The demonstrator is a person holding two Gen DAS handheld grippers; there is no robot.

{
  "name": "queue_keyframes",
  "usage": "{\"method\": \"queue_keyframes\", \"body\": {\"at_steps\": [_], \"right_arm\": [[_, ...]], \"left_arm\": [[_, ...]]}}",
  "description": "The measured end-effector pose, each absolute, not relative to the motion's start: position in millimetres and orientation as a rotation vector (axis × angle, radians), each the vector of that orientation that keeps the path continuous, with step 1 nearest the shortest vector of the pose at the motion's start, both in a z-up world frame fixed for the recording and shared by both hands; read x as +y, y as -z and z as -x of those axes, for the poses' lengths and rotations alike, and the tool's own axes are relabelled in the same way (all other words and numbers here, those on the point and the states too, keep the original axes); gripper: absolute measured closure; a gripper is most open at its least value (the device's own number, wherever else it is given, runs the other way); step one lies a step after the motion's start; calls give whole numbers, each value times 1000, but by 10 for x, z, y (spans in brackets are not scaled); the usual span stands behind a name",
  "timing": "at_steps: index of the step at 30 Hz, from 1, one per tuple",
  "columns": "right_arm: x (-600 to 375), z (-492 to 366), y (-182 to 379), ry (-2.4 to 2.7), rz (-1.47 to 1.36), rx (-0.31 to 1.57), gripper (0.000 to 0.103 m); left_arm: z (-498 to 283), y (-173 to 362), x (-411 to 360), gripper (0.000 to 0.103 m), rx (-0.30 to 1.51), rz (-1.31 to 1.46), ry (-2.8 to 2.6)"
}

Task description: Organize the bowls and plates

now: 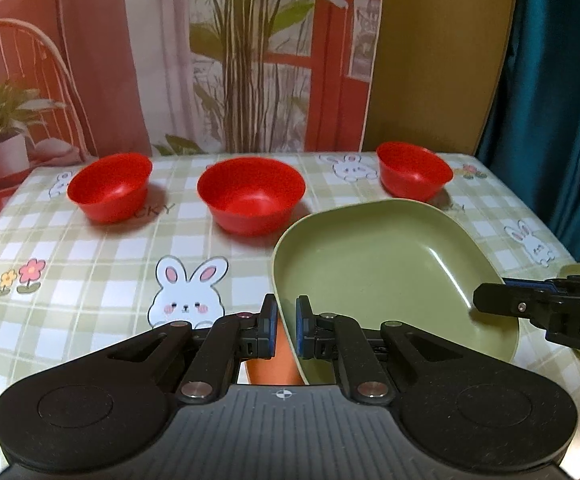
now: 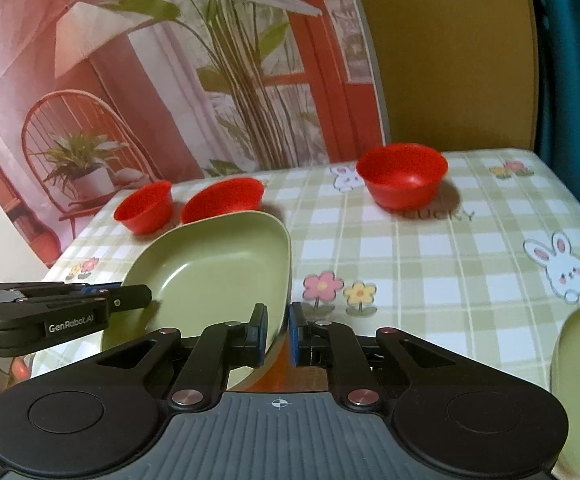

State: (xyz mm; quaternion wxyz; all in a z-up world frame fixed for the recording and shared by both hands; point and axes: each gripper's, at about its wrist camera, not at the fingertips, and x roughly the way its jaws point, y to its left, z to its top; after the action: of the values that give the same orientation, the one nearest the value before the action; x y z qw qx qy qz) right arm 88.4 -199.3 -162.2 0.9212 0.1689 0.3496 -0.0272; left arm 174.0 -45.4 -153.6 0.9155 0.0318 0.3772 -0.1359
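Green plate (image 1: pixel 378 264) gripped by "GenRobot.AI" left hand-held gripper (image 2: pixel 130 300); tablecloth (image 2: pixel 430 248) reads "LUCKY".

left gripper (image 1: pixel 286 326): matte black, blue fingers (image 1: pixel 301 330) | silver pivot screws | right gripper (image 2: pixel 277 332): same

Printed backdrop (image 1: pixel 170 60), teal curtain (image 1: pixel 550 120)

Three red bowls (image 1: pixel 251 196), two green plates (image 1: pixel 374 264).
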Motion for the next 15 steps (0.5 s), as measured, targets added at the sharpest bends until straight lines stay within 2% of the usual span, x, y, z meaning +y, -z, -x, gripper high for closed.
{"method": "queue_keyframes", "body": {"at_steps": [15], "right_arm": [[-1847,-931,1836,21,-364,795,91]], "left_arm": [[-1709,1669,-354,92,797,-61,241]]}}
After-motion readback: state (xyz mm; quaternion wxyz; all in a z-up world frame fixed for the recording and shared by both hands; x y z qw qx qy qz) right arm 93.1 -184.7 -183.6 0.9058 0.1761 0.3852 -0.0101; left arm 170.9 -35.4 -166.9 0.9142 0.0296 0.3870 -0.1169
